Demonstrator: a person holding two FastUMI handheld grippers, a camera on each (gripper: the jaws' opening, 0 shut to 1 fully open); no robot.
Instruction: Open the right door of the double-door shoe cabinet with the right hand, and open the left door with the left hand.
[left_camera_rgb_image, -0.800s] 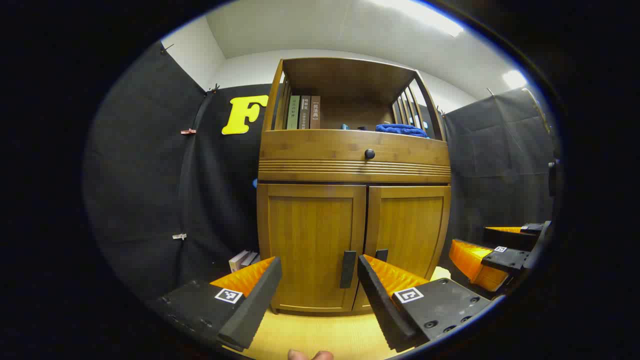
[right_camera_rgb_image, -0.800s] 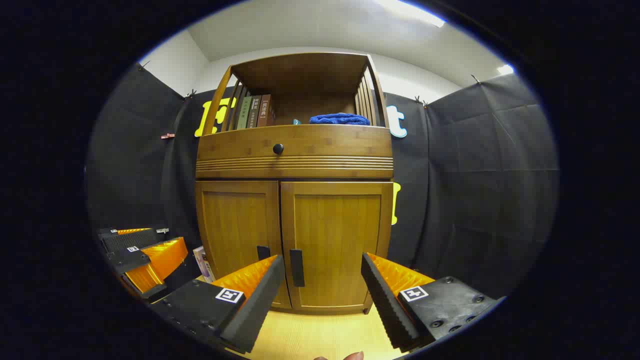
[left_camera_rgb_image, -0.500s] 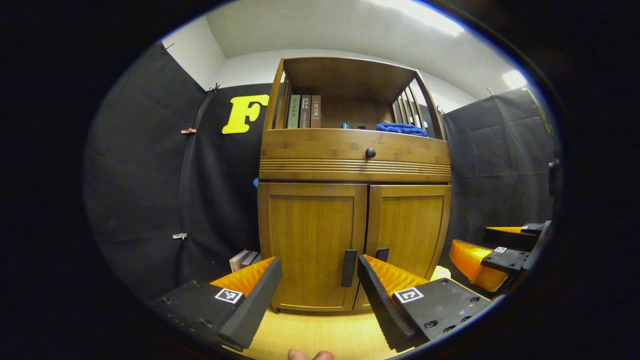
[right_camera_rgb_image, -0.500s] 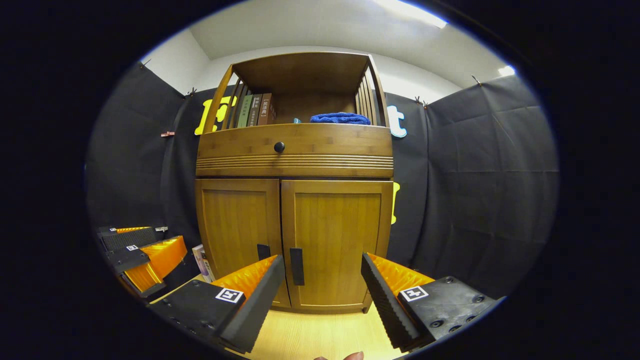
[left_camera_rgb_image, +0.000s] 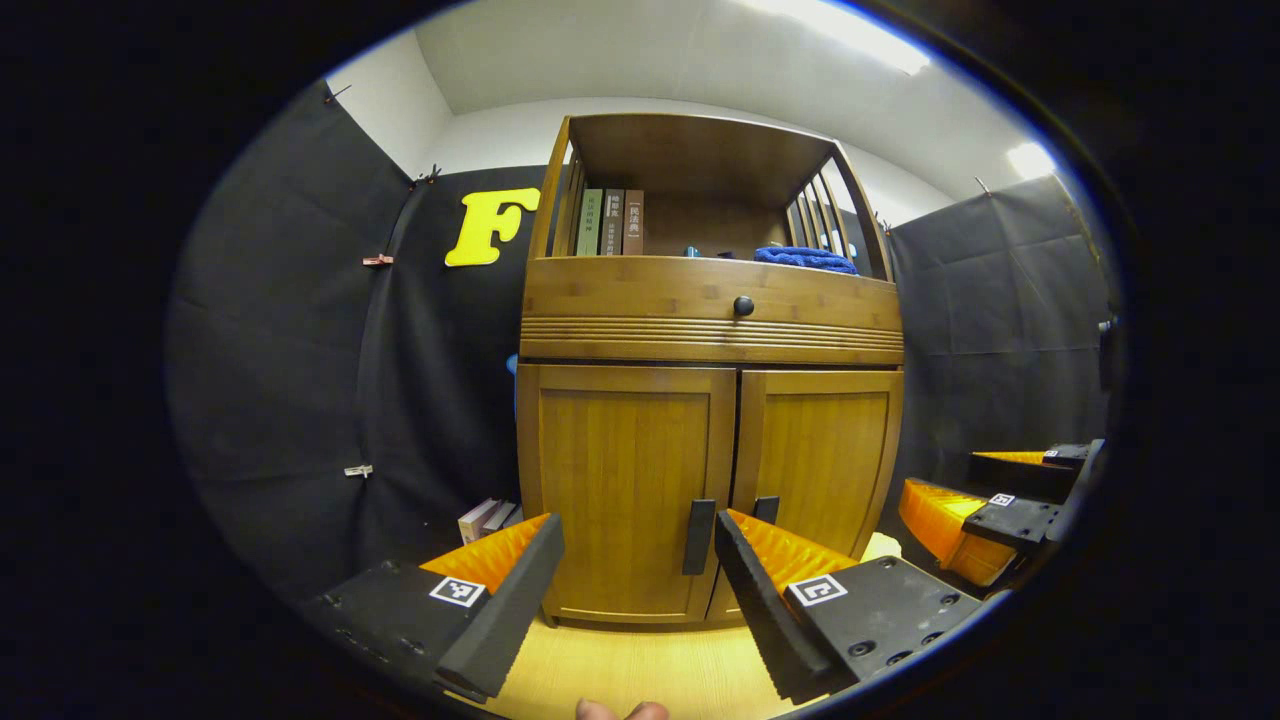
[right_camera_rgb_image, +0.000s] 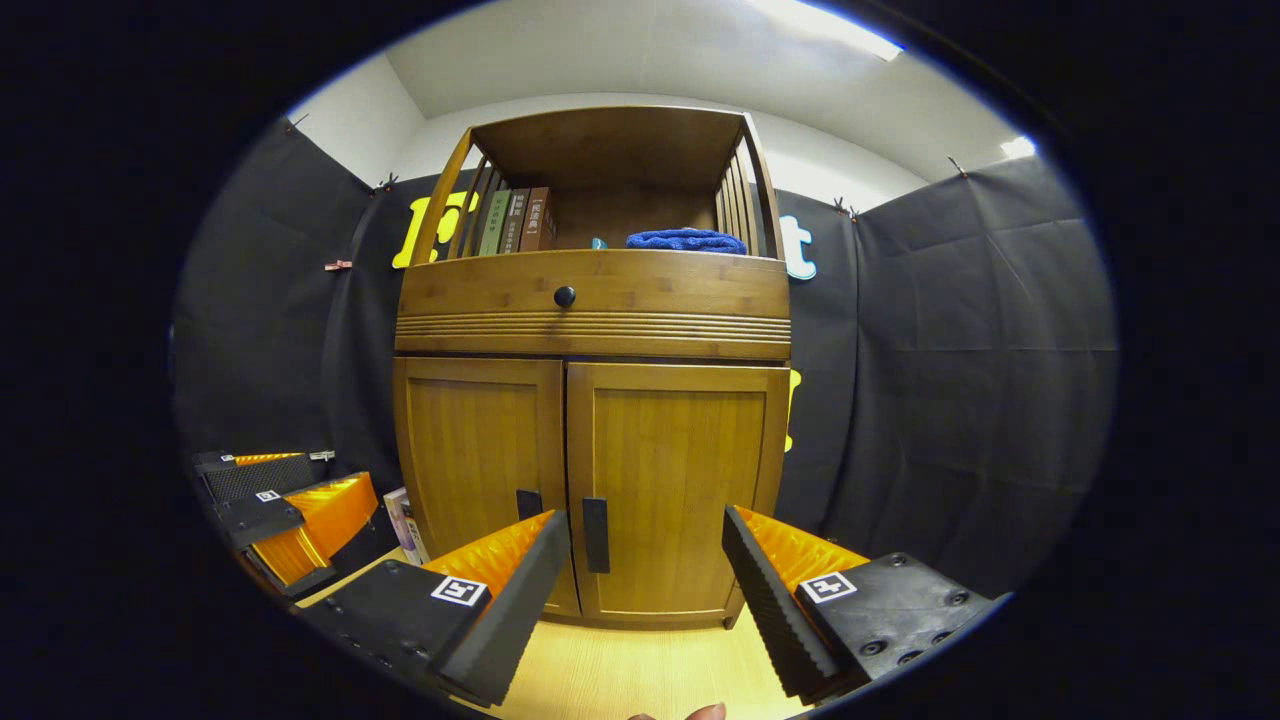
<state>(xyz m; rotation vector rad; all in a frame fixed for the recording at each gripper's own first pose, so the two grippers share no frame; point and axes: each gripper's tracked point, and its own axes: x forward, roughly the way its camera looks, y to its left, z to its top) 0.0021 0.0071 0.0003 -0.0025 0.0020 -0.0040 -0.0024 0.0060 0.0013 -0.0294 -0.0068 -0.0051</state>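
A wooden shoe cabinet (left_camera_rgb_image: 708, 330) (right_camera_rgb_image: 590, 320) stands ahead with both doors closed. The left door (left_camera_rgb_image: 625, 480) (right_camera_rgb_image: 475, 460) and right door (left_camera_rgb_image: 815, 460) (right_camera_rgb_image: 675, 480) each carry a dark vertical handle by the centre seam, the left handle (left_camera_rgb_image: 697, 537) (right_camera_rgb_image: 527, 503) and the right handle (left_camera_rgb_image: 765, 509) (right_camera_rgb_image: 595, 535). My left gripper (left_camera_rgb_image: 637, 555) is open, short of the left handle, nothing between its fingers. My right gripper (right_camera_rgb_image: 645, 550) is open, short of the right handle. The right gripper (left_camera_rgb_image: 985, 500) shows at the right edge of the left gripper view, and the left gripper (right_camera_rgb_image: 285, 505) at the left of the right gripper view.
Above the doors sits a drawer with a round dark knob (left_camera_rgb_image: 743, 306) (right_camera_rgb_image: 564, 296). The open shelf holds upright books (left_camera_rgb_image: 610, 222) and a folded blue cloth (left_camera_rgb_image: 805, 259). More books (left_camera_rgb_image: 485, 520) lean on the floor left of the cabinet. Light wooden floor (left_camera_rgb_image: 640, 670) lies in front.
Both grippers have drifted only slightly; the cabinet sits a touch differently in each view. Doors stay closed and both grippers stay open.
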